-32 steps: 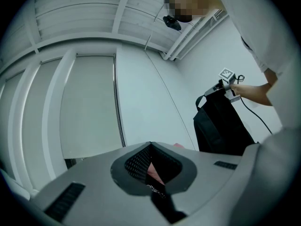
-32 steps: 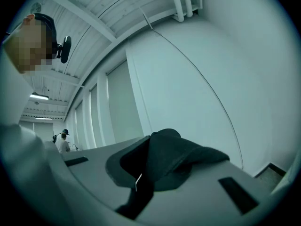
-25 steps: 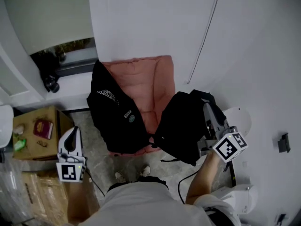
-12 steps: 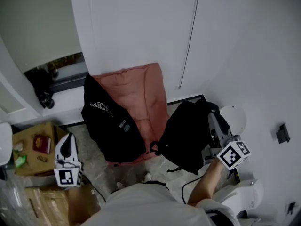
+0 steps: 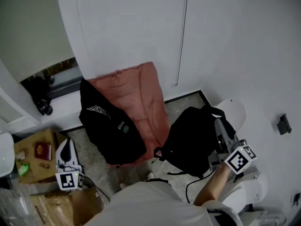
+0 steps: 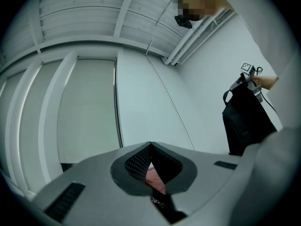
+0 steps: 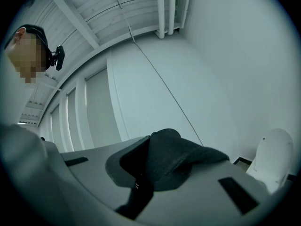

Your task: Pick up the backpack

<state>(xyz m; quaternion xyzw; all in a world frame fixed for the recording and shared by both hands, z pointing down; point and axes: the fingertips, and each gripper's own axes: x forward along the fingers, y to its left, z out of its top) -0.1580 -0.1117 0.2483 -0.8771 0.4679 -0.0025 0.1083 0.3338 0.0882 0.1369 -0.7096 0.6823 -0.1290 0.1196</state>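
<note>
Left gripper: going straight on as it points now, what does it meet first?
Most likely the plain white wall panel; nothing shows between it and the left gripper. The pink padded cushion sits below that line, though depth is unclear.

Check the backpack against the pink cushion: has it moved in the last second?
Yes. The backpack, held by the right gripper, has shifted right, away from the pink cushion; more floor now shows between them.

Two hand-held grippers (image 5: 66, 145) (image 5: 221, 126), one backpack (image 5: 190, 142), one black jacket (image 5: 110, 131), one pink cushion (image 5: 136, 93).
</note>
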